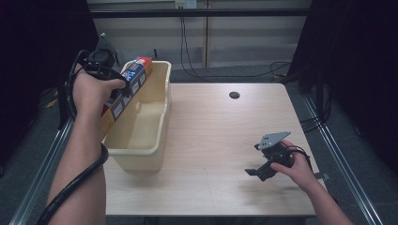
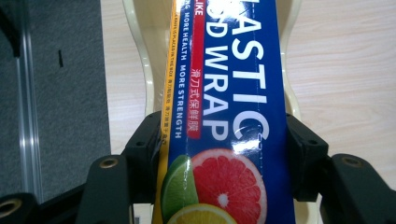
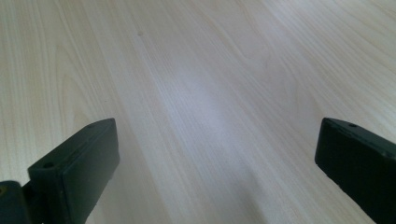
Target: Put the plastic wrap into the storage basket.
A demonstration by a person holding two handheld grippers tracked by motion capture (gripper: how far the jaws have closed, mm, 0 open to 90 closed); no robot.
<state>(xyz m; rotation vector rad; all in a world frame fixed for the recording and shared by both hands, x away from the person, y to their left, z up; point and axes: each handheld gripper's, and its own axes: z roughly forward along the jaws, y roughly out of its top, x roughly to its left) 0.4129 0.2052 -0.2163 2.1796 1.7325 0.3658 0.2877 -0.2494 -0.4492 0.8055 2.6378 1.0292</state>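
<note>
over the tub | plastic wrap box clamped between left gripper jaws | right gripper jaws wide, empty

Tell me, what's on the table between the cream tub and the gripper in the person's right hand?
Nothing: in the high view, bare wooden table separates the tub from the right gripper.

Lab: black-curtained rig table

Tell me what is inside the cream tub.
The tub shows a bare floor; the plastic wrap box, held by the left gripper, covers its left wall.
</note>
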